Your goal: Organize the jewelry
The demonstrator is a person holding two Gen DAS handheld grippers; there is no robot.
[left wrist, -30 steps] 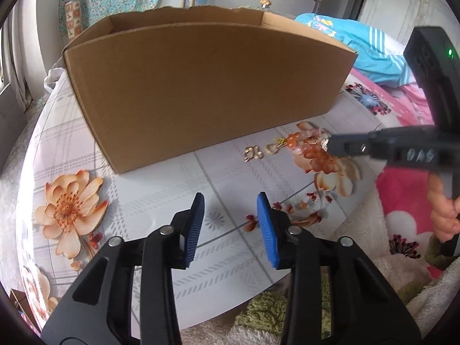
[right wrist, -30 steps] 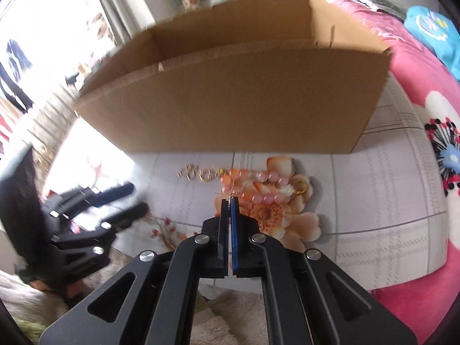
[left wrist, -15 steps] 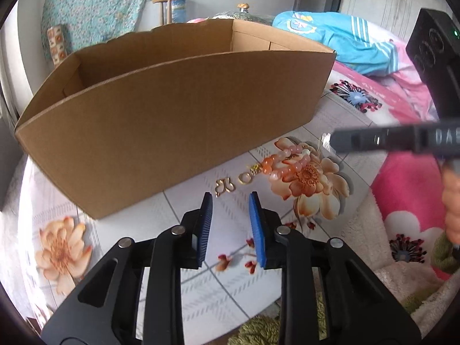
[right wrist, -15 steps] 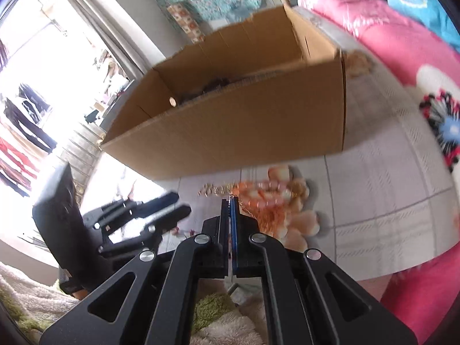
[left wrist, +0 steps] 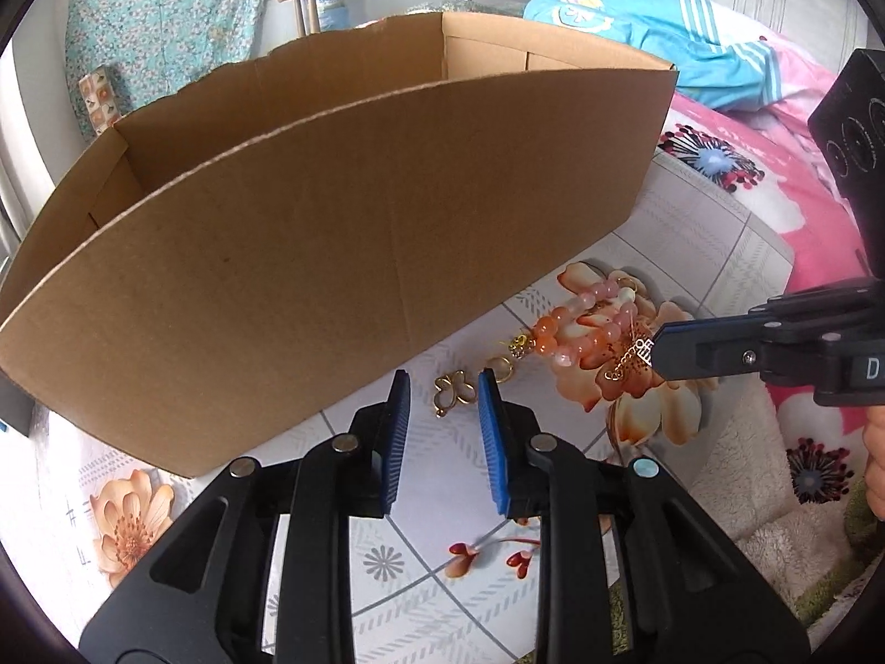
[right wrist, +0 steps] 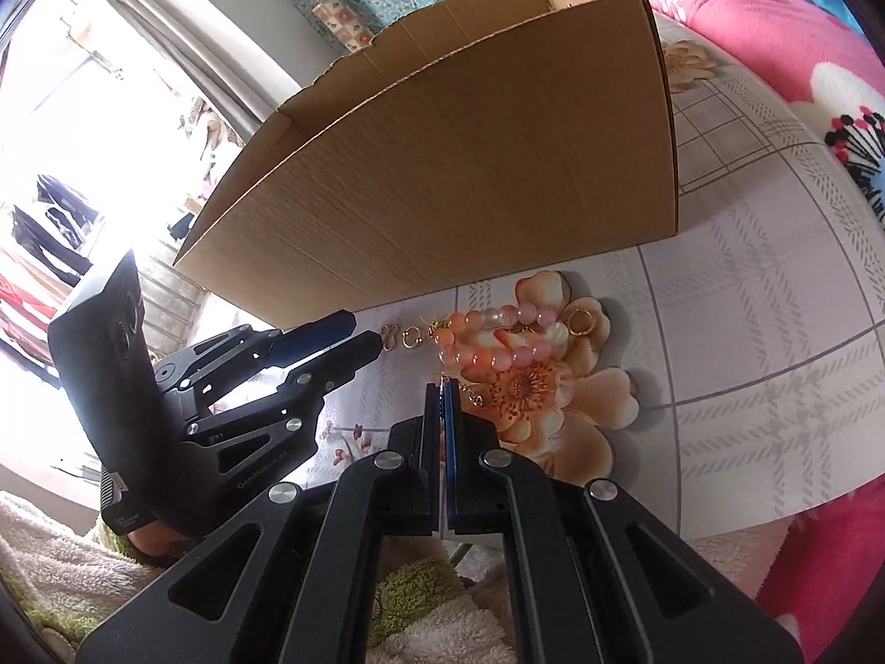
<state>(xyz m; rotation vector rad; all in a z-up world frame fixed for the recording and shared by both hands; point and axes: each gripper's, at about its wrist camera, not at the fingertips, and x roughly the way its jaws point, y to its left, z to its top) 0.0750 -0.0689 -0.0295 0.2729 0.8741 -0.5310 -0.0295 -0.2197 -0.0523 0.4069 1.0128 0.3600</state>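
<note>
pink-and-orange glass bead bracelet (left wrist: 589, 326) curled up on the flowery tablecloth, small gold rings (left wrist: 500, 368) and a butterfly-shaped gold charm (left wrist: 453, 395) just left, tall brown cardboard box (left wrist: 332, 254) standing open right behind

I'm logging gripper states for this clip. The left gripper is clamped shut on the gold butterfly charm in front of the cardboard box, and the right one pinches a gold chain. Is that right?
Not quite. In the left wrist view the left gripper is open: its blue pads stand apart on either side of the gold butterfly charm, not clamped on it. The rest holds: the charm lies in front of the cardboard box, and the right gripper pinches a gold chain.

Floral tablecloth (left wrist: 442, 503) carries cardboard box (left wrist: 332, 254), bead bracelet (left wrist: 581, 332), gold rings (left wrist: 456, 393).
</note>
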